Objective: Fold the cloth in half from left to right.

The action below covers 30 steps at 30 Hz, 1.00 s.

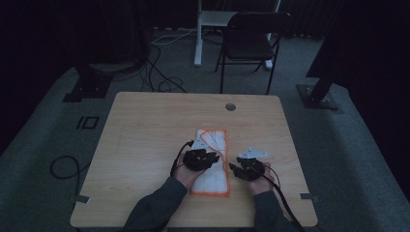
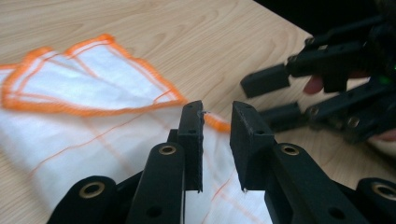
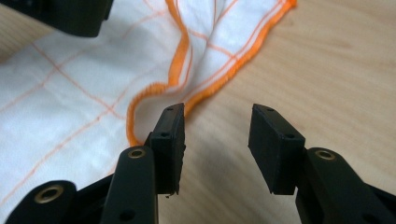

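A white cloth (image 1: 216,140) with orange hems and thin orange grid lines lies folded in a long strip on the wooden table (image 1: 145,125). Its top layer is folded back into a triangular flap (image 2: 93,88). My left gripper (image 1: 209,157) hovers over the strip's middle. Its jaws (image 2: 217,140) stand slightly apart above the cloth's orange edge, with nothing between them. My right gripper (image 1: 240,167) sits just right of the cloth. It is open (image 3: 215,144) over bare wood, and the wavy hem (image 3: 154,88) lies beside its left jaw.
A round grommet (image 1: 230,107) sits near the table's far edge. Beyond the table stand a dark folding chair (image 1: 251,38) and a white desk leg (image 1: 197,34). Cables (image 1: 159,72) trail over the dim carpet. The right gripper (image 2: 327,88) appears close beside the left one.
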{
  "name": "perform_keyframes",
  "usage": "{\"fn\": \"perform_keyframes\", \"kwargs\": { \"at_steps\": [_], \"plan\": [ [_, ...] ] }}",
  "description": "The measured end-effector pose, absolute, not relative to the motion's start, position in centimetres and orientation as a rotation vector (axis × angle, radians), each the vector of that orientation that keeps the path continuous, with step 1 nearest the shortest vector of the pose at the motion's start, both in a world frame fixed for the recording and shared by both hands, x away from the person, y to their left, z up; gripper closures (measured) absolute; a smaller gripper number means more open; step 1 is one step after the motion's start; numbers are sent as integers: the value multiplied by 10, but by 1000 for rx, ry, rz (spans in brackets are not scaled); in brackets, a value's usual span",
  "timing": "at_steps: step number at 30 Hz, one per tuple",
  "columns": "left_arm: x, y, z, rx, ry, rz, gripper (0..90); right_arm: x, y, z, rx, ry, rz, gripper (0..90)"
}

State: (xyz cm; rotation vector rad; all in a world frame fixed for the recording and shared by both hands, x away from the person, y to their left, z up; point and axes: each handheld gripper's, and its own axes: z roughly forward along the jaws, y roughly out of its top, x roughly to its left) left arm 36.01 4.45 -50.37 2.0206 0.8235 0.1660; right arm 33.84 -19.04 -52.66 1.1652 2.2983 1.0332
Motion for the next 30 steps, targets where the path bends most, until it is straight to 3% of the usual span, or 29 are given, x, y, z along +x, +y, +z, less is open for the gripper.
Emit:
{"fn": "perform_keyframes", "kwargs": {
  "at_steps": [21,30],
  "plan": [
    [342,95,-517,2005,917,234,770,369,-144,-507,995,2310,1045,558],
    [338,108,-522,1980,955,235,780,389,-116,-516,931,2345,935,559]
  ]
}}
